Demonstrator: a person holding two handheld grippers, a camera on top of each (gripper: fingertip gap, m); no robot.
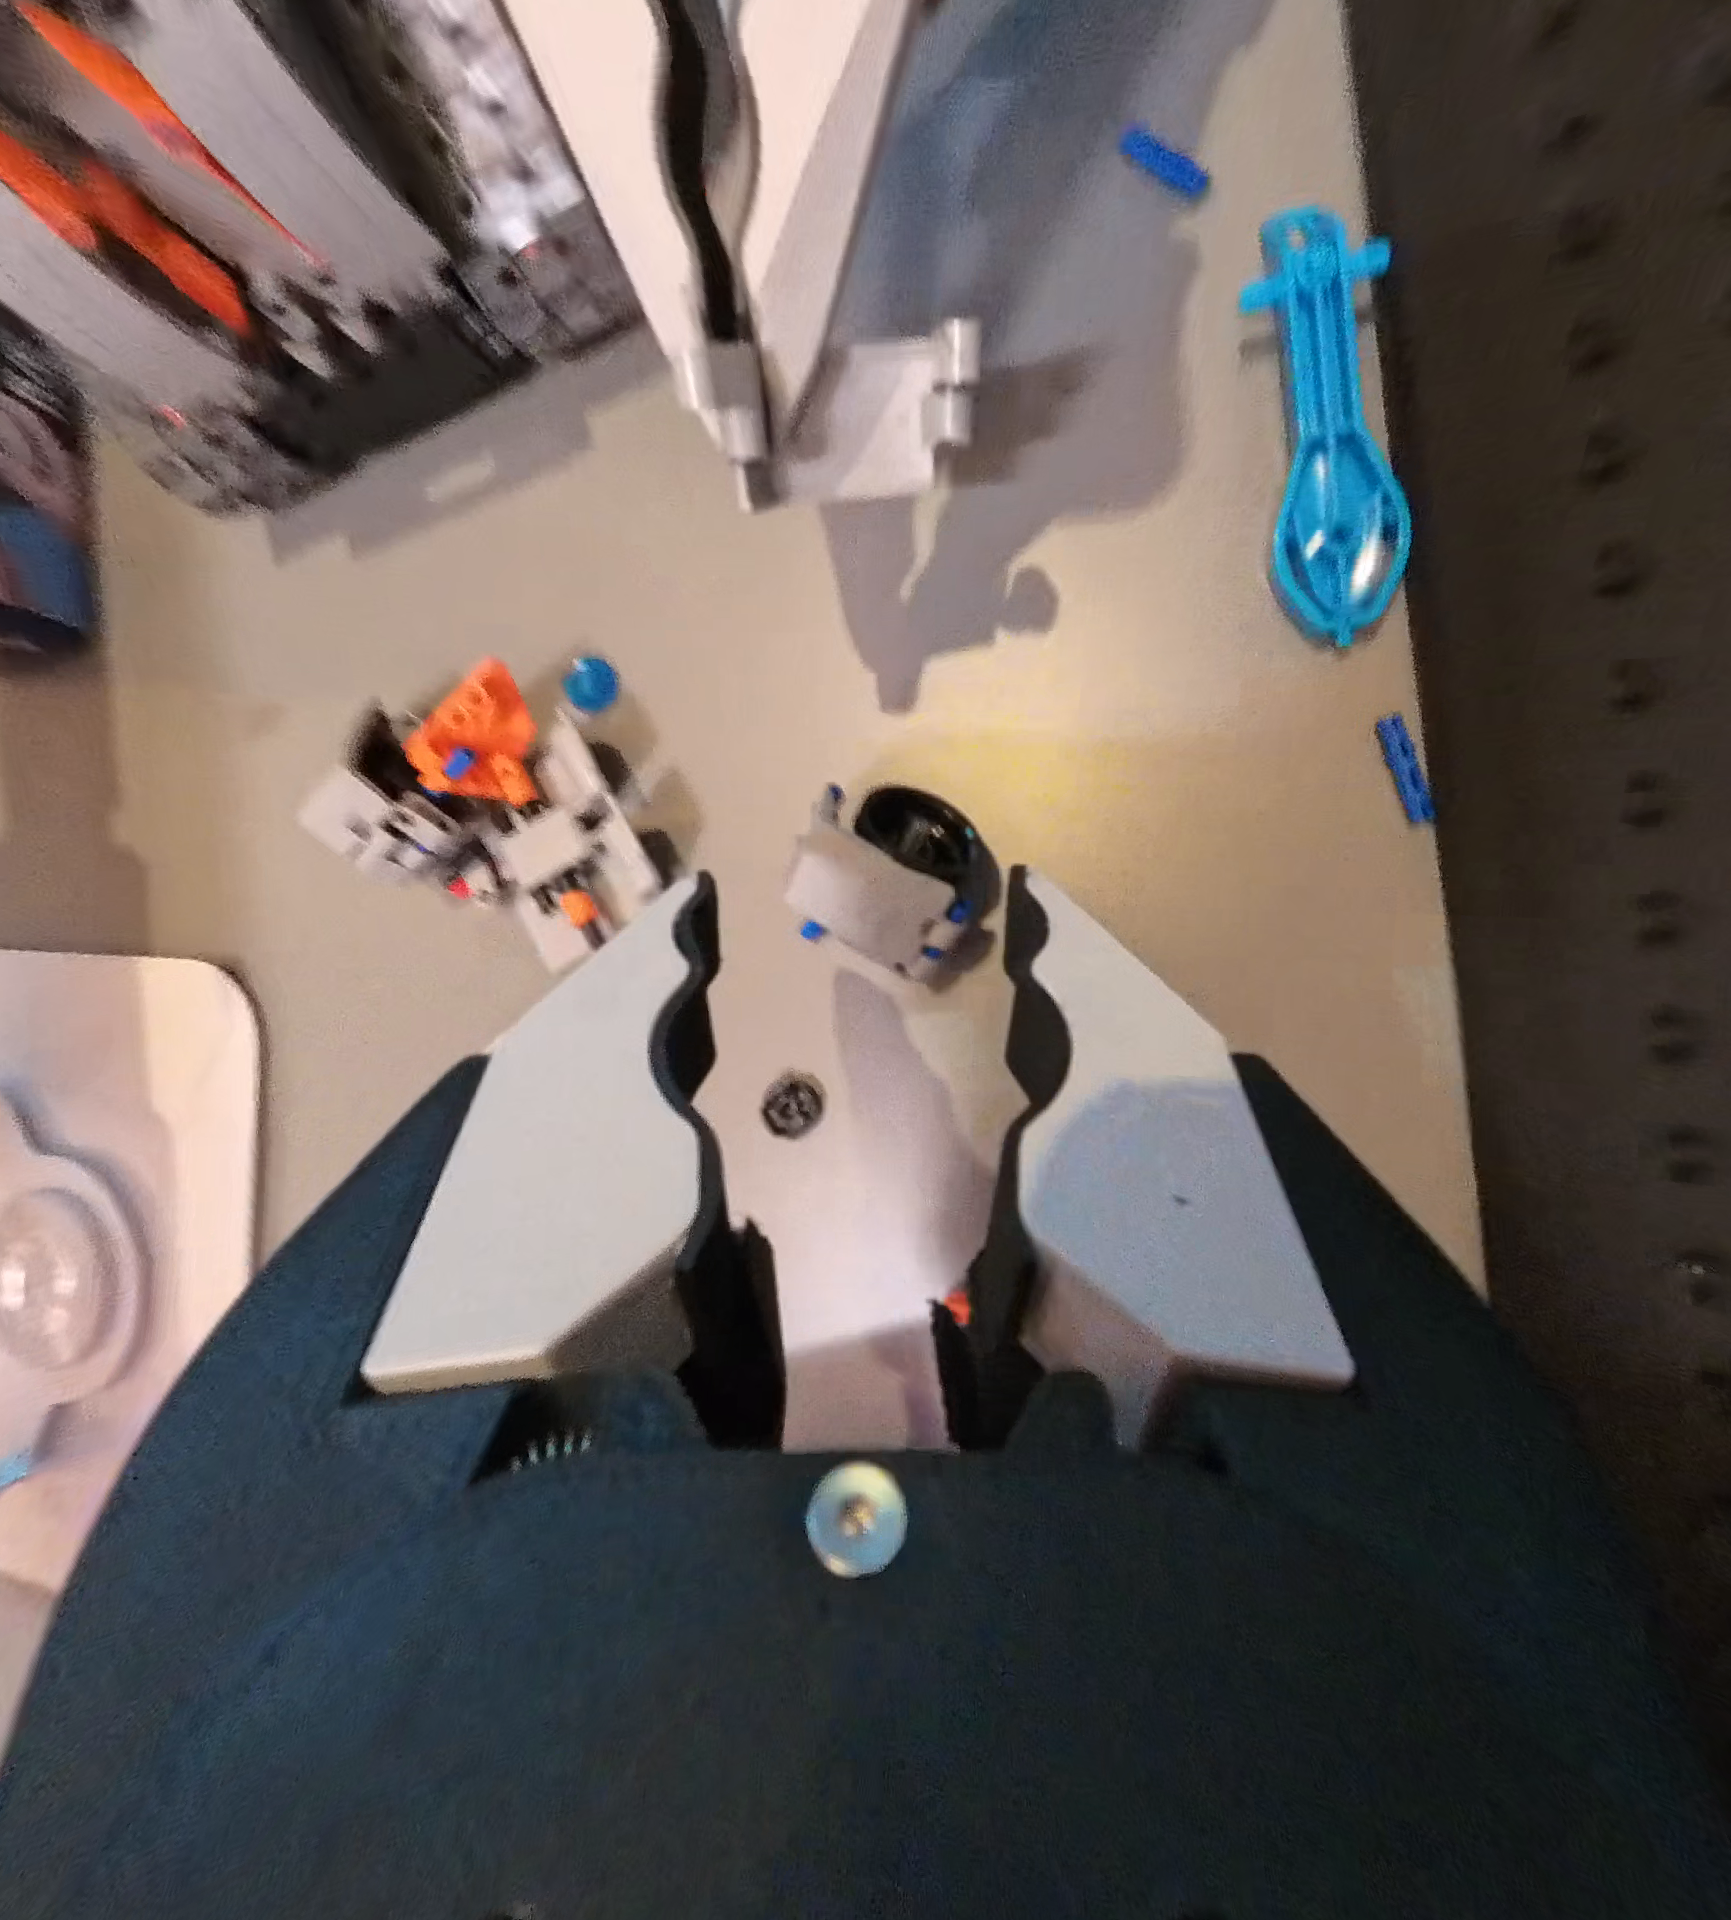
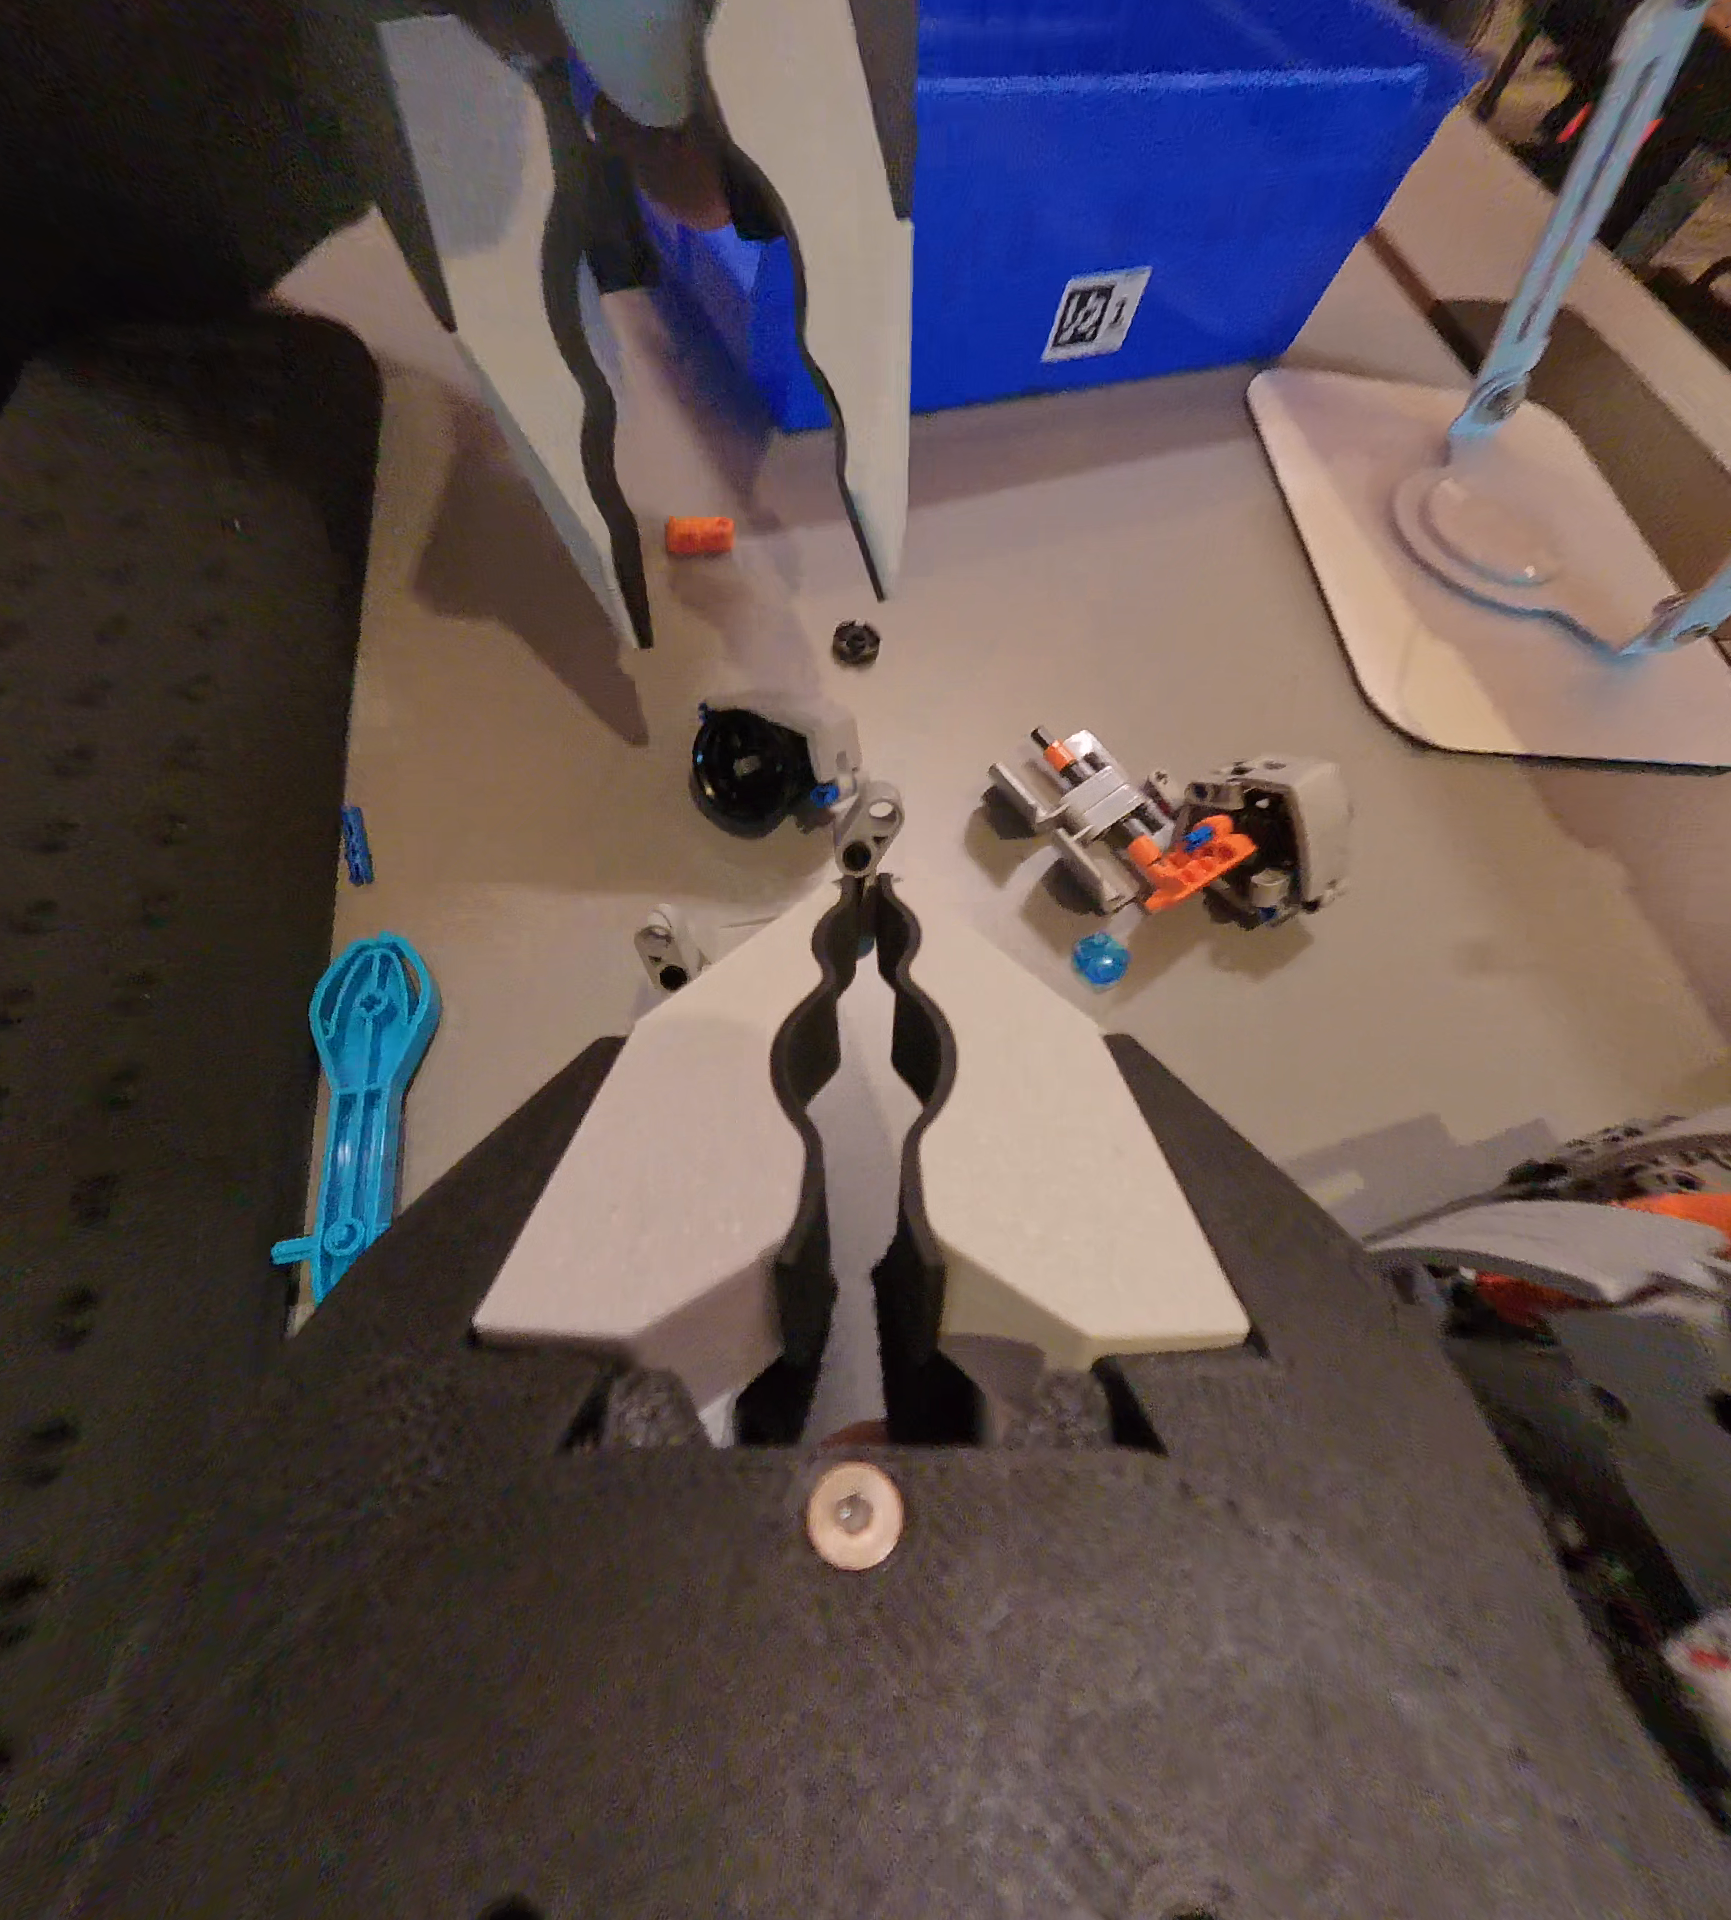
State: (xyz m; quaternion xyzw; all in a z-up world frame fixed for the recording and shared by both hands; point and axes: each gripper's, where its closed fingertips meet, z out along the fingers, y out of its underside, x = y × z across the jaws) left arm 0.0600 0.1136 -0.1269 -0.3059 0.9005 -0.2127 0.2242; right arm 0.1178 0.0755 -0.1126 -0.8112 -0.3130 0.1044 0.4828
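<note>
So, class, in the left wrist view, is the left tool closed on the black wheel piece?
No: the left tool is open, and the black wheel piece lies on the table ahead, ungripped.

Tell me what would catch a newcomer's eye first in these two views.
The right gripper stands out mid-table, its jaws pinched on a small grey connector piece beside a black wheel assembly. The left gripper hangs open over that same wheel assembly. Bright colour follows: a blue bin at the far edge and a turquoise tool near the dark foam mat.

Two tongs (image 2: pixel 866 883), two brick assemblies (image 2: pixel 1178 836), one turquoise tool (image 2: pixel 362 1101), one blue bin (image 2: pixel 1100 197), one orange connector (image 2: pixel 700 535)
</note>
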